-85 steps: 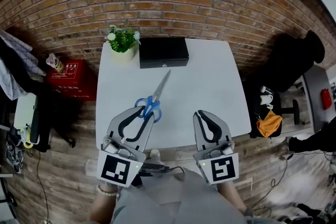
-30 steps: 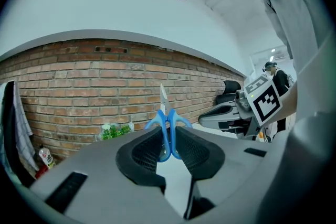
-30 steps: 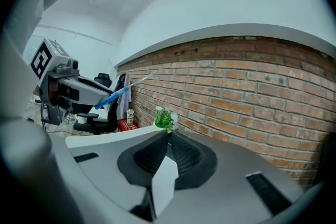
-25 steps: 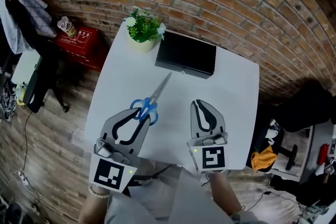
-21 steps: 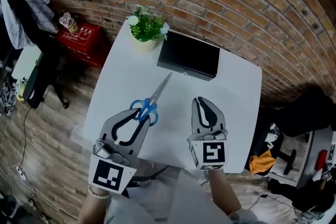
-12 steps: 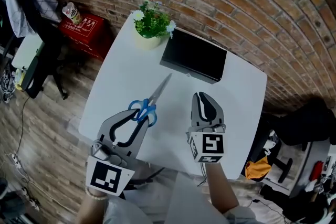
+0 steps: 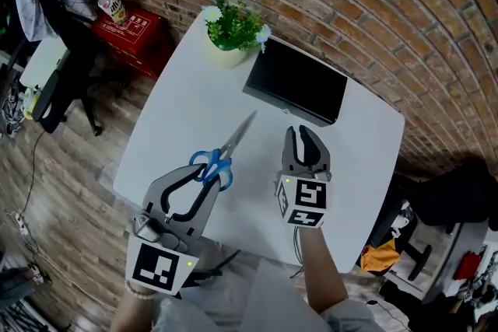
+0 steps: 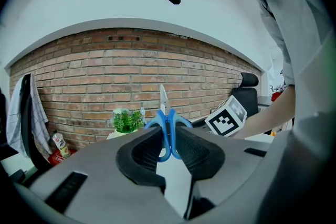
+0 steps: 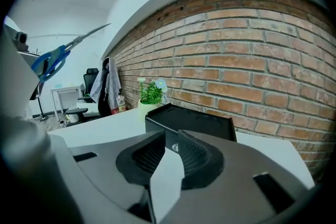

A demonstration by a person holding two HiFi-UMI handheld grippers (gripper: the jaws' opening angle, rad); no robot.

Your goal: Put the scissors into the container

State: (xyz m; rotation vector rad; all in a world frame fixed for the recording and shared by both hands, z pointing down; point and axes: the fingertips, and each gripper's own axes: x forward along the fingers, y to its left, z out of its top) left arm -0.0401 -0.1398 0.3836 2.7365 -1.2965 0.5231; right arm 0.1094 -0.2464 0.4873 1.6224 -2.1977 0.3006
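Left gripper [image 7: 208,176] is clamped tight on the blue handle of the scissors [image 7: 232,142], with the blades pointing forward and up. They're held in the air over the near-left of the table [image 7: 175,109], well short of the container [image 7: 297,93].

Right gripper [image 7: 302,133] has its jaws almost together, just a thin gap, and nothing in them. Its tips sit just short of the container's front, lined up on the small metal knob [image 9: 175,148].

The lid [image 9: 191,115] looks shut to us, so we reckon opening it comes first:
- Open the right jaws slightly, take the front edge squarely and swing the lid fully back.
- Keep the left gripper steady meanwhile, with the blades away from the right arm.
- The box looks shallow, so bring the scissors in low and flat. Let go only once they're inside the walls.

Versus 3.4 s ago:
- The right gripper has moved from the near table edge, beside the left one, up to the container.
- The left gripper and scissors are in the same spot.
- The head view has swung, so the table now sits skewed in frame.
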